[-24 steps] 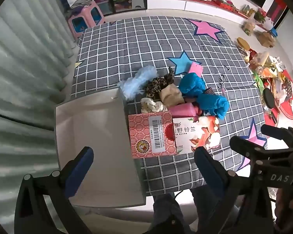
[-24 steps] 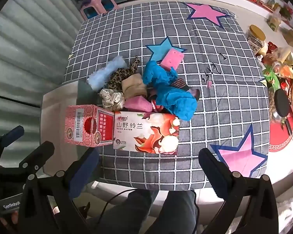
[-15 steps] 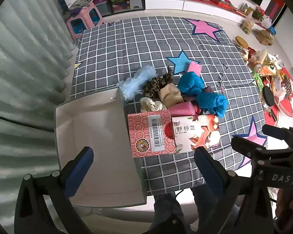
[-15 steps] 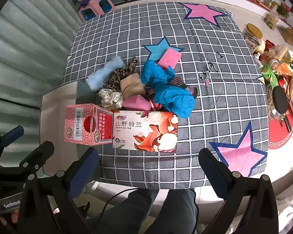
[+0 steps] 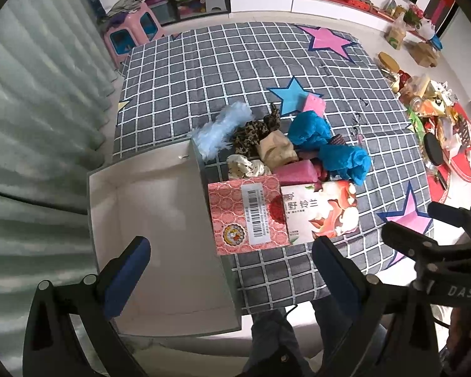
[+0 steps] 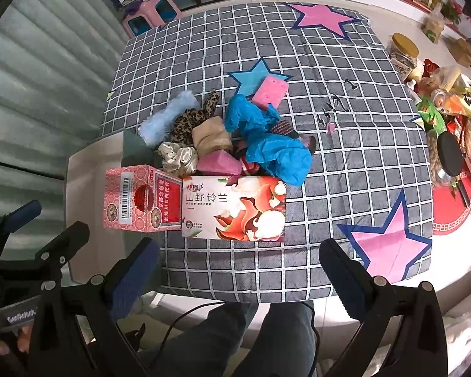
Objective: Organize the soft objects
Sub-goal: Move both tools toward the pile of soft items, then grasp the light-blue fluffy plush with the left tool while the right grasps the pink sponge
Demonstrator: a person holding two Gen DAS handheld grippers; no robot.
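A heap of soft things lies on the checked mat [image 6: 204,62]: a light-blue fluffy piece [image 6: 169,116], a leopard-print scrunchie [image 6: 191,122], a beige cloth [image 6: 212,138], a cream satin scrunchie [image 6: 177,158], blue crumpled cloth [image 6: 273,150], a pink sponge [image 6: 270,91]. In front of the heap stand a red tissue box [image 5: 248,216] and a floral tissue pack [image 6: 235,210]. A white box [image 5: 154,235] with nothing inside sits left of the mat. My left gripper [image 5: 232,270] hangs high over the box's right wall, open. High above the mat's near edge my right gripper [image 6: 238,270] is open too.
Grey curtains [image 5: 31,110] close off the left side. A pink stool [image 5: 132,34] stands beyond the mat's far corner. Jars, snack bags and a red round mat [image 6: 449,119] crowd the floor at right. The person's legs [image 6: 235,339] are at the near edge.
Both views have drifted slightly, so the heap and boxes sit a little differently in frame. Both grippers stay wide open and nothing on the mat has moved.
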